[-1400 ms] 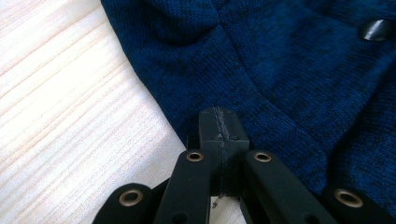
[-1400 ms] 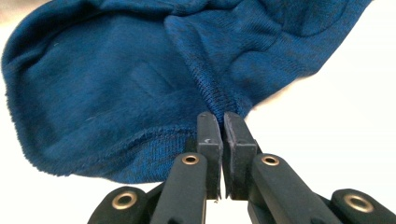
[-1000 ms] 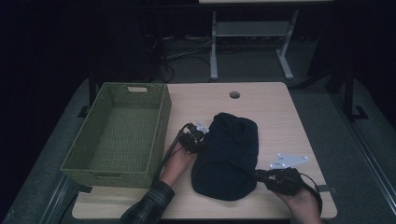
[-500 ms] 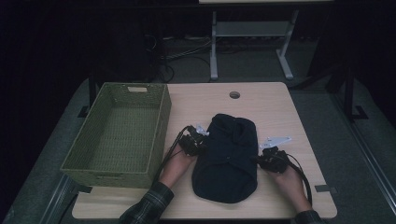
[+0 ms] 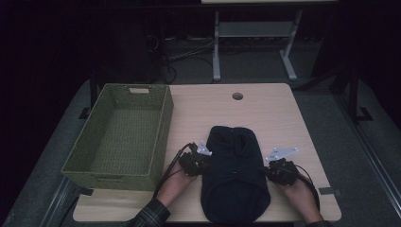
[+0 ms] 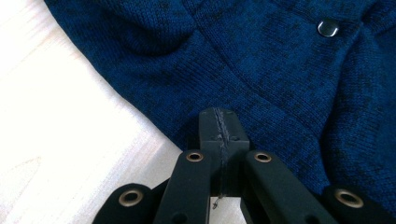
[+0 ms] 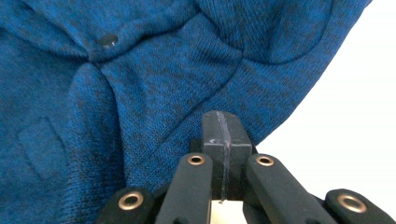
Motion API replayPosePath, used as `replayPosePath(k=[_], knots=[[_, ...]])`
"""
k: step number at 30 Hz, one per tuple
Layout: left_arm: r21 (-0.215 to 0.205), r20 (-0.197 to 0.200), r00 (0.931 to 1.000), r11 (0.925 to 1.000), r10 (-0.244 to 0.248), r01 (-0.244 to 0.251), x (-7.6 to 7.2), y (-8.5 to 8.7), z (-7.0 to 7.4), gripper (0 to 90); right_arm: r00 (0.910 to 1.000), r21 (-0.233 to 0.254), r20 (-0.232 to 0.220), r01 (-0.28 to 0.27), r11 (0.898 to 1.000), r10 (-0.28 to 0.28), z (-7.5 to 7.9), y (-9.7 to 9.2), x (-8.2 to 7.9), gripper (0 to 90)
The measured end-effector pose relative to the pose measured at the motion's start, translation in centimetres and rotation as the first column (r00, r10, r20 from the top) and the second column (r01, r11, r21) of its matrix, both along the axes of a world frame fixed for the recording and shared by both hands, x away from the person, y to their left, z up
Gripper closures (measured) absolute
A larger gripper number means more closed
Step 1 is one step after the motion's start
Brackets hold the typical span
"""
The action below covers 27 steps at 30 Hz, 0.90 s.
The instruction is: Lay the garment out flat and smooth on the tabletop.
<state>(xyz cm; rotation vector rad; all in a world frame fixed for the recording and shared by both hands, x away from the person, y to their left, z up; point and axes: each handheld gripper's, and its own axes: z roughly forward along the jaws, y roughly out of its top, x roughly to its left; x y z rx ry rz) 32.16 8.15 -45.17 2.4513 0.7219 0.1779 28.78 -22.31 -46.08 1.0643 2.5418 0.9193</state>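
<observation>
High view: a dark blue knit garment [image 5: 235,175] is seen lying folded on the near centre of the bench [image 5: 265,113], with the left gripper [image 5: 204,164] at its left edge, the right gripper [image 5: 268,170] at its right edge, and a green woven basket [image 5: 118,137] standing empty to the left.

Left gripper view: jaws are pressed together, tips over the knit's edge; whether any fabric is caught cannot be told. A metal snap [image 6: 328,28] is visible farther off.

Right gripper view: jaws likewise pressed together at the hem, pinch not confirmed.

Risk: if a lift is attempted with little or no fabric caught, one side could slip and the fold be lost.
</observation>
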Motion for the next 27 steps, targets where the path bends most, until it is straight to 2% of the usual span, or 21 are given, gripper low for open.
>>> replayPosePath(k=[2,4,8,12,15,17,19,20,22,24,25,27], knots=[[-0.022,-0.006,0.9998,0.9995,0.021,-0.021,0.4,0.0,0.1,86.5,0.9999,0.039,0.009,0.008,0.999,-0.009,0.5,-0.3,0.3,90.0],[-0.030,0.005,0.9990,0.9986,0.044,-0.044,1.0,0.1,0.5,86.5,0.9990,0.075,0.029,0.031,0.997,-0.033,1.4,-0.7,1.2,90.0],[-0.051,0.022,0.9959,0.9949,0.088,-0.087,2.3,0.3,1.0,87.9,0.9961,0.100,0.051,0.067,0.993,-0.072,2.2,-1.0,3.3,90.0],[-0.074,0.036,0.9889,0.9873,0.144,-0.141,4.3,0.5,1.5,89.6,0.9933,0.126,0.046,0.099,0.987,-0.106,2.5,-0.8,6.4,90.0],[-0.098,0.043,0.9828,0.9797,0.180,-0.175,5.9,0.6,1.7,89.8,0.9914,0.105,0.059,0.110,0.988,-0.117,2.7,-0.3,8.1,90.0],[-0.110,0.054,0.9775,0.9742,0.204,-0.197,6.9,0.4,1.8,89.8,0.9924,0.100,0.053,0.106,0.989,-0.112,2.8,-0.1,9.1,90.0],[-0.117,0.056,0.9747,0.9709,0.217,-0.209,7.8,0.2,1.8,89.8,0.9908,0.100,0.070,0.109,0.989,-0.116,2.7,0.2,9.8,90.0],[-0.121,0.063,0.9716,0.9681,0.228,-0.219,8.3,0.1,1.9,89.8,0.9922,0.102,0.047,0.110,0.989,-0.116,2.6,0.2,10.4,90.0],[-0.130,0.066,0.9701,0.9661,0.233,-0.224,9.1,-0.3,2.0,89.8,0.9921,0.098,0.044,0.113,0.989,-0.117,2.4,0.5,11.2,90.0],[-0.127,0.069,0.9702,0.9667,0.232,-0.223,9.7,-0.7,2.0,89.8,0.9921,0.114,0.037,0.115,0.987,-0.120,2.1,0.6,11.6,90.0],[-0.124,0.066,0.9708,0.9673,0.231,-0.221,9.9,-1.0,2.0,89.8,0.9928,0.106,0.034,0.111,0.988,-0.115,1.7,0.7,11.9,90.0],[-0.121,0.068,0.9714,0.9684,0.227,-0.218,10.4,-1.5,1.9,89.7,0.9935,0.075,0.000,0.113,0.991,-0.114,0.7,0.9,12.3,90.0]])
